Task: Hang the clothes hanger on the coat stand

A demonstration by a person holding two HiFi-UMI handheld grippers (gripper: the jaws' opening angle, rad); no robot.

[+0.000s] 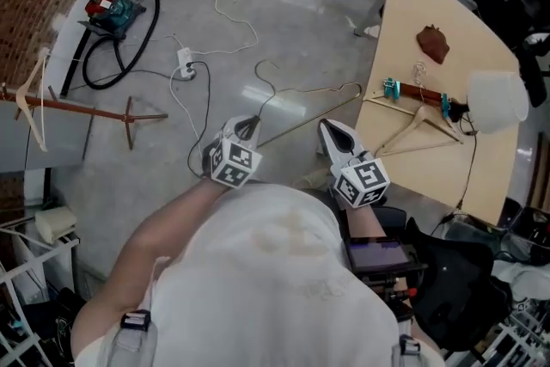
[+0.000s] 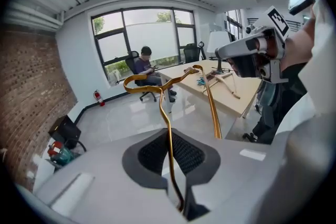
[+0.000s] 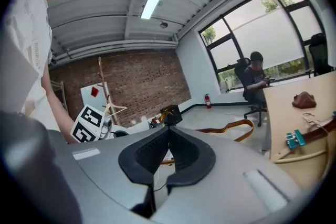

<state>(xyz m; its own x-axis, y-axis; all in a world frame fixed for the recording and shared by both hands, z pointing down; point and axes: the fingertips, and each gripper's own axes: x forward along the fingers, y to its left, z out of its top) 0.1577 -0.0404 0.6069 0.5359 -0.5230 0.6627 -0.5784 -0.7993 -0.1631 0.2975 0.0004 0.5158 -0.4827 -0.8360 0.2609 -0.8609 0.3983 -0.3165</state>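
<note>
A gold wire clothes hanger (image 1: 309, 118) hangs over the floor between my two grippers, its hook pointing away from me. My left gripper (image 1: 251, 129) is shut on the wire just below the hook. In the left gripper view the wire (image 2: 167, 113) runs up out of the closed pads of that gripper (image 2: 169, 134). My right gripper (image 1: 328, 129) sits at the hanger's long bar with its jaws closed. In the right gripper view a short bit of gold wire shows in the slit of that gripper (image 3: 169, 128), and the hanger (image 3: 233, 126) runs on to the right. The wooden coat stand (image 1: 86, 109) is far left.
A wooden hanger (image 1: 33, 99) hangs on the coat stand. A tan table (image 1: 412, 21) at right carries wooden hangers (image 1: 421, 129) and a white lamp (image 1: 497, 99). Cables and a power strip (image 1: 185, 63) lie on the floor. A person (image 2: 147, 65) sits by the window.
</note>
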